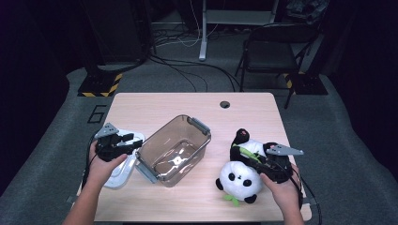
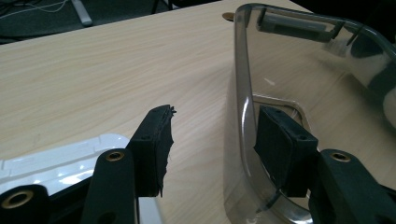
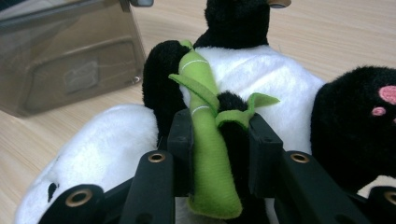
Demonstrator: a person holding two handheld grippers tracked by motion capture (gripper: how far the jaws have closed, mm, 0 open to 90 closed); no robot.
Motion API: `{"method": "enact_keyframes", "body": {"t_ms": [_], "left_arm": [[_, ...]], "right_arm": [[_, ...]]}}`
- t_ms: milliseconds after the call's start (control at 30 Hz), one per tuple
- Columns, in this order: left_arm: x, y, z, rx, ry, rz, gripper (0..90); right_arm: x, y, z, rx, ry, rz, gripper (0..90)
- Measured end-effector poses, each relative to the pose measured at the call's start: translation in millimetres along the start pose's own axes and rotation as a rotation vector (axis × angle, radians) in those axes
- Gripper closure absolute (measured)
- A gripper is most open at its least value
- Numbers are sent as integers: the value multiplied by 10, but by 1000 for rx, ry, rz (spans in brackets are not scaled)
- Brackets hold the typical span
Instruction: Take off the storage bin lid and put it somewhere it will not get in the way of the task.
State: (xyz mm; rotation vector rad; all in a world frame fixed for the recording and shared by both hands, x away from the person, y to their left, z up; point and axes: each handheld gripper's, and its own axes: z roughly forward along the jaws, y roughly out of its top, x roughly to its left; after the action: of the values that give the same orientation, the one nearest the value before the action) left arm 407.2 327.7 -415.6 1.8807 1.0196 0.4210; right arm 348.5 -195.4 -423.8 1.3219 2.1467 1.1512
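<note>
A black folding chair (image 1: 274, 47) stands on the grey floor (image 1: 356, 140) at one o'clock beyond the table (image 1: 187, 105); black cables (image 1: 187, 70) trail at twelve.

Your right gripper (image 3: 219, 154) is hiding part of the panda (image 3: 280, 79), whose lower body is running off the right gripper view's bottom edge.

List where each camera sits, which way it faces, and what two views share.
High view: above the table, looking forward and down; both forearms show.
Left gripper view: on the left gripper, facing the tub; fingers straddle its wall.
Right gripper view: on the right gripper, facing the panda; fingers pinch its bamboo.
All views share the tub.
</note>
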Motion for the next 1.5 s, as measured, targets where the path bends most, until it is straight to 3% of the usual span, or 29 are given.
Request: {"method": "enact_keyframes", "body": {"t_ms": [167,300,567,733,867,1067,1133,1300,1500], "left_arm": [[-41,-3,45,9,-44,11,473],[-96,-8,80,23,-82,29,537],[-184,-29,109,63,-105,42,559],[-231,-41,93,51,-168,2,567],[-290,-14,94,44,-166,22,568],[-343,-28,185,82,-155,40,603],[-364,-42,198,91,-185,33,656],[-401,-42,191,87,-212,44,633],[-406,-42,188,66,-197,54,591]], "right_arm": [[33,39,-39,-9,19,3,673],[65,58,-36,-9,27,-6,672],[79,72,-52,-11,46,-6,670],[78,77,-54,-8,48,-7,669],[92,86,-60,-8,50,-11,668],[105,100,-67,-6,52,-16,668],[108,105,-72,-5,55,-15,668],[120,122,-89,-4,63,-15,667],[156,139,-93,18,74,-42,666]]}}
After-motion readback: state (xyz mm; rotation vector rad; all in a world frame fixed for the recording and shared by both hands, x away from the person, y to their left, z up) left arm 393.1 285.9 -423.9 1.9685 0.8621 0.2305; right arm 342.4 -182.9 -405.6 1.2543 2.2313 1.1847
